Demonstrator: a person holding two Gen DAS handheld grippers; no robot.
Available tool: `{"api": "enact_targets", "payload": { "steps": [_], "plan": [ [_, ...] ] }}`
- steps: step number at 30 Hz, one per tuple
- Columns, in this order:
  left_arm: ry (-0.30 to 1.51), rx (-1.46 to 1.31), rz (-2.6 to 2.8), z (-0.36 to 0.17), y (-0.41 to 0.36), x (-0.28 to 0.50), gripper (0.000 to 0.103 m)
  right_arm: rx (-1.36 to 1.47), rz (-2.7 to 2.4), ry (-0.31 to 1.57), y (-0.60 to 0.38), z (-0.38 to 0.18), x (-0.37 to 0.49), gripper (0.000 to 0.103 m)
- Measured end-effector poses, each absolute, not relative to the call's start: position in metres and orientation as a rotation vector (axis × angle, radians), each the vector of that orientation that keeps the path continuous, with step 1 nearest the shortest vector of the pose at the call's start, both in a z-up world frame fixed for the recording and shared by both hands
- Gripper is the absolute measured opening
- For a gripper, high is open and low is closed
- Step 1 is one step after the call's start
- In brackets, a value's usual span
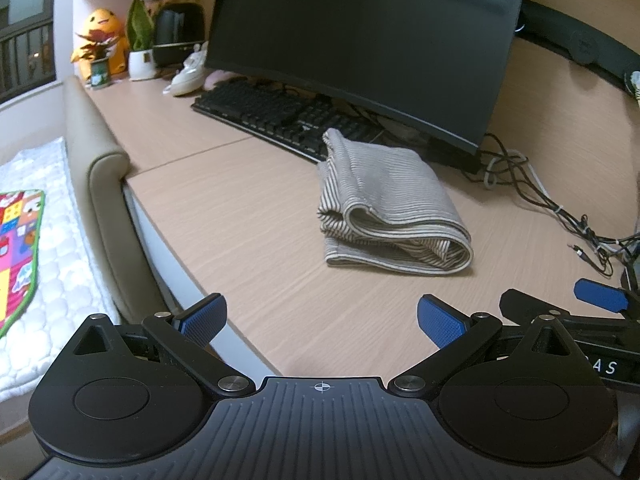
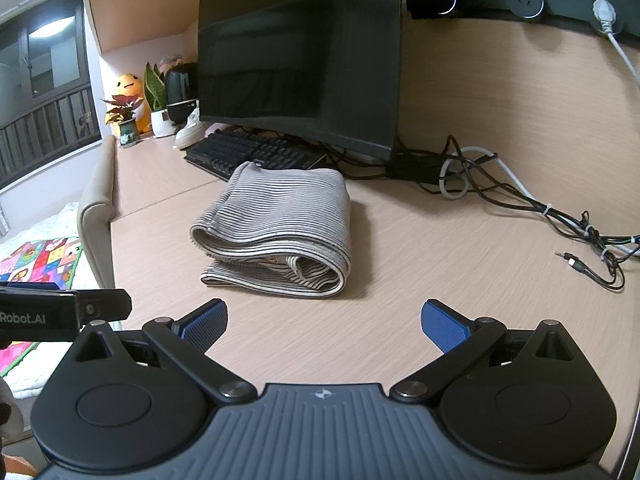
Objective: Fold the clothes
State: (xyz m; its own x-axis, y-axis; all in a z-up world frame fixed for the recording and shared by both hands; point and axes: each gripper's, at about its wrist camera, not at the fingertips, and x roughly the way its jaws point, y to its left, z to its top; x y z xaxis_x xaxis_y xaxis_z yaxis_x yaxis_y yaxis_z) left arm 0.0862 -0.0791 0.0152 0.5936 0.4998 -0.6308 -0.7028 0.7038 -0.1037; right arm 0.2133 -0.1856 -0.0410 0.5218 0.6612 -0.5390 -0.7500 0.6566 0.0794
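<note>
A grey striped garment [image 1: 390, 212] lies folded into a thick rectangle on the wooden desk [image 1: 248, 232], just in front of the keyboard. In the right wrist view the same folded garment [image 2: 280, 228] shows its layered edges toward me. My left gripper [image 1: 322, 322] hangs open over the desk's near edge, well short of the garment, with nothing between its blue pads. My right gripper [image 2: 324, 326] is also open and empty, a little back from the garment. A blue pad of the right gripper [image 1: 600, 298] shows at the right edge of the left wrist view.
A black monitor [image 2: 300, 60] and keyboard [image 2: 248, 152] stand behind the garment. Tangled cables [image 2: 520, 200] run along the right of the desk. A shoe [image 1: 190, 74], potted plants [image 1: 140, 40] and a yellow plush toy [image 1: 100, 36] sit at the far left. A padded bed edge [image 1: 104, 184] borders the desk's left.
</note>
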Motion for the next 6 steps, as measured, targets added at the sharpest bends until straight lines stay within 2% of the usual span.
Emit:
{"api": "enact_targets", "payload": {
  "steps": [6],
  "plan": [
    [0.562,-0.390,0.711,0.011,-0.046,0.093,0.103,-0.163,0.831,0.580,-0.171,-0.042,0.224,0.103]
  ]
}}
